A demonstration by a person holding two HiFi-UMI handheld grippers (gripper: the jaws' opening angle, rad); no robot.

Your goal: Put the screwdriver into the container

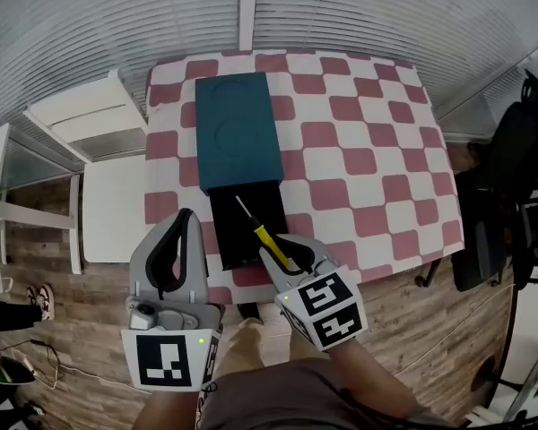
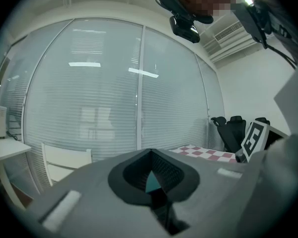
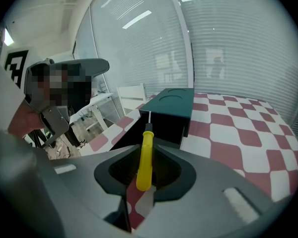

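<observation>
Screwdriver (image 1: pixel 269 239) pinched in right gripper (image 1: pixel 281 256), shaft ahead over container (image 1: pixel 238 133) (drawer (image 1: pixel 231 240) open); left gripper (image 1: pixel 185 219) jaws pressed together, empty.

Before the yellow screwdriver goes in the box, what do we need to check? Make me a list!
1. Grip: the right gripper is shut on the yellow handle of the screwdriver: ok.
2. Way in: the black drawer stands pulled out of the teal container: ok.
3. Aim: in the head view the screwdriver's tip lies over the drawer: ok.
4. Height above the drawer: cannot tell.
5. Room inside: the drawer is too dark to show whether anything lies in it: cannot tell.
6. Other hand: the left gripper is shut, empty and beside the drawer, not over it: ok.
</observation>
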